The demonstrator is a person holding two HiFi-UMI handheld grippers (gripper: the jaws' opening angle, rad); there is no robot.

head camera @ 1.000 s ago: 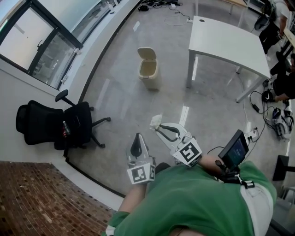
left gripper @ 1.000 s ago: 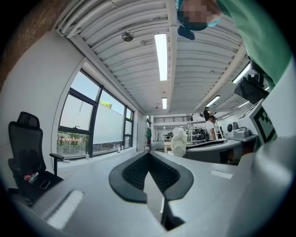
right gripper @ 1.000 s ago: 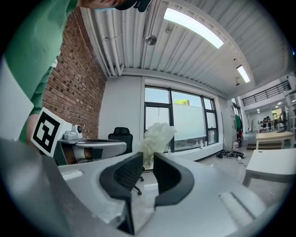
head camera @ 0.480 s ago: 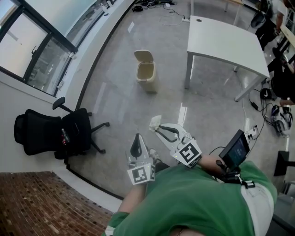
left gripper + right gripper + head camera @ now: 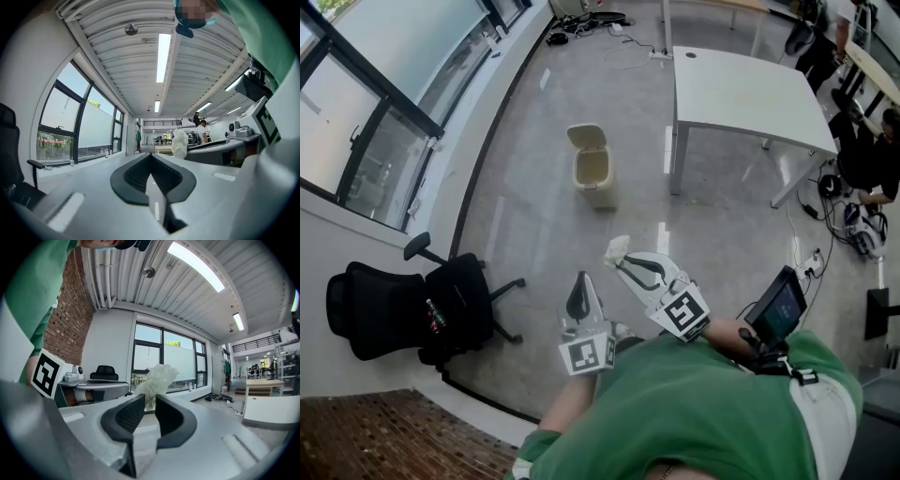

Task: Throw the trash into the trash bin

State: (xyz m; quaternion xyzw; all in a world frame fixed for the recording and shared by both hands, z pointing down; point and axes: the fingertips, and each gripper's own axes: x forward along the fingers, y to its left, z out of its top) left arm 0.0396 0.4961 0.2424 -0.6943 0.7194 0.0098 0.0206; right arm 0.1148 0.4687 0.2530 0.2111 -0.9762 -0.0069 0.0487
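Note:
A crumpled white tissue point(image 5: 617, 247) sticks out of the tips of my right gripper point(image 5: 619, 259), which is shut on it; in the right gripper view the tissue point(image 5: 156, 378) is pinched between the two dark pads. My left gripper point(image 5: 578, 284) is held beside it at the lower left, shut with nothing in it; its pads meet in the left gripper view point(image 5: 151, 154), where the tissue point(image 5: 179, 143) shows to the right. The beige trash bin point(image 5: 593, 167) stands on the floor ahead with its lid open, well beyond both grippers.
A white table point(image 5: 746, 94) stands right of the bin. A black office chair point(image 5: 412, 307) sits at the left by the windows. Cables and gear lie on the floor at the right point(image 5: 848, 225), with people at the far right edge. A brick wall corner point(image 5: 384, 441) is at the lower left.
The view has shifted forward across the floor: the bin and table now sit nearer and lower in the picture, the chair has slid down and left. Both grippers keep their pose and the tissue stays held.

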